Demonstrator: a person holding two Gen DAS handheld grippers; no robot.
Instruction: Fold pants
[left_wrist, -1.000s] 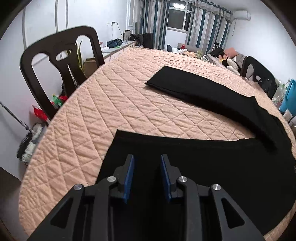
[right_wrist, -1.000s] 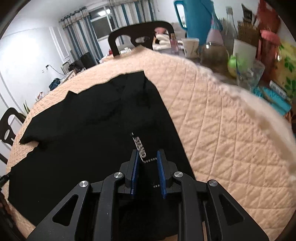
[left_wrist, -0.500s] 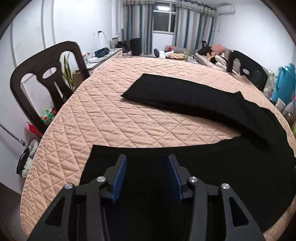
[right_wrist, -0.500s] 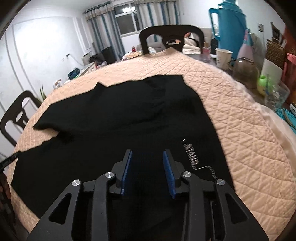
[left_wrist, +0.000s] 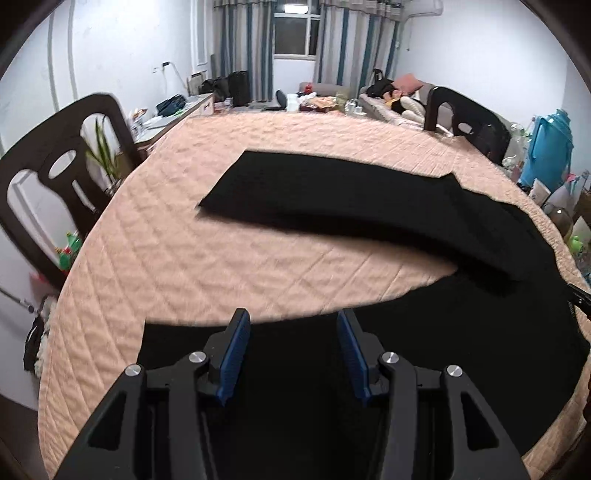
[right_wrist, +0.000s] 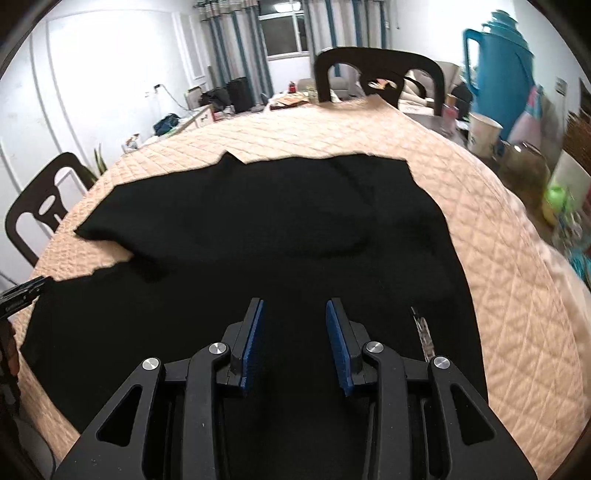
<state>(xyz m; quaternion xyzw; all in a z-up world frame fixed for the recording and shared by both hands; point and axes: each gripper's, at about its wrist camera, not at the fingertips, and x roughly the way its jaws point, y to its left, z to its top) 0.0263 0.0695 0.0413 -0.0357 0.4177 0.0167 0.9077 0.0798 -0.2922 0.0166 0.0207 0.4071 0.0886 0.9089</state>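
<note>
Now both grippers, left (left_wrist: 291, 347) and right (right_wrist: 293, 339), have just let their fingers part to medium width, empty above the pants (left_wrist: 369, 206) lying spread on the surface (left_wrist: 184, 258), so folding awaits fresh grips.

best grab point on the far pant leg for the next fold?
Probably the hem end of the far pant leg: a flat, straight edge lying free on the quilted table cover. Bring the left claw, now open over the near leg, from the bare cover side, low, and pinch a corner of that hem.
</note>
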